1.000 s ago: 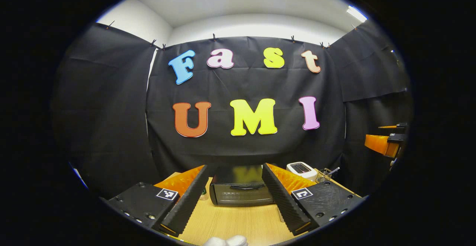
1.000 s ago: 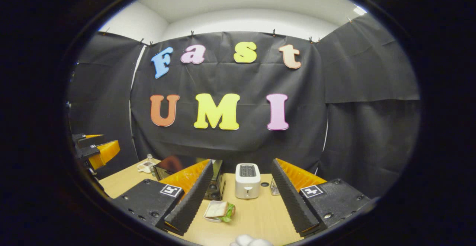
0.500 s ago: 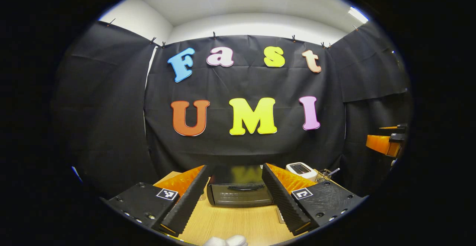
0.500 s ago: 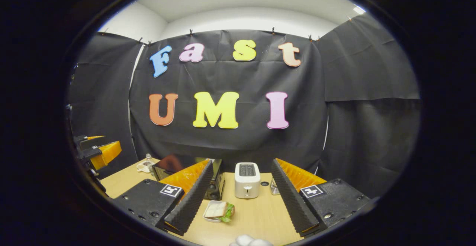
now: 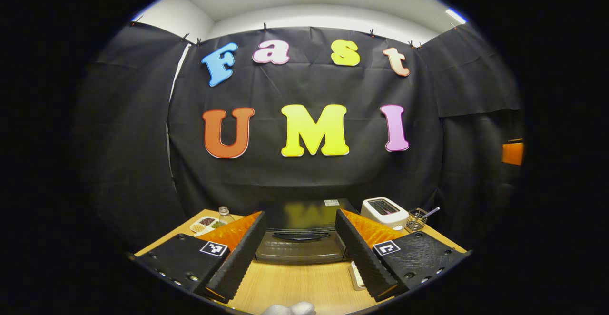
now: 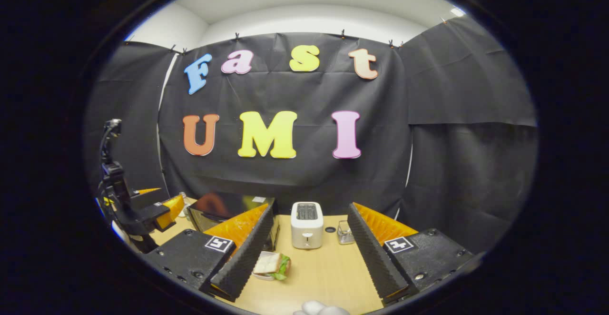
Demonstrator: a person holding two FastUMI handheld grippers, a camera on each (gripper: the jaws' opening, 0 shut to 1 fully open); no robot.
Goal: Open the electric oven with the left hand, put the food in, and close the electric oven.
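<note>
- The left tool (image 5: 298,239) hangs above the light wooden bench (image 5: 295,286) with its fingers spread wide and nothing between them.
- Straight ahead of it stands the black electric oven with a glass door (image 5: 299,246), door shut, its handle framed between the fingers.
- The right tool (image 6: 309,248) is likewise wide apart and empty.
- A sandwich with green lettuce on a small white tray (image 6: 271,265) lies on the bench beside the right tool's left finger, in front of the oven.
- A white two-slot toaster (image 6: 307,231) stands just right of the oven.

Glossy dark oven (image 5: 300,236) with mirror-like top; pale wood-grain bench (image 5: 304,286); smooth white toaster (image 6: 306,231); wire basket (image 5: 417,220).
</note>
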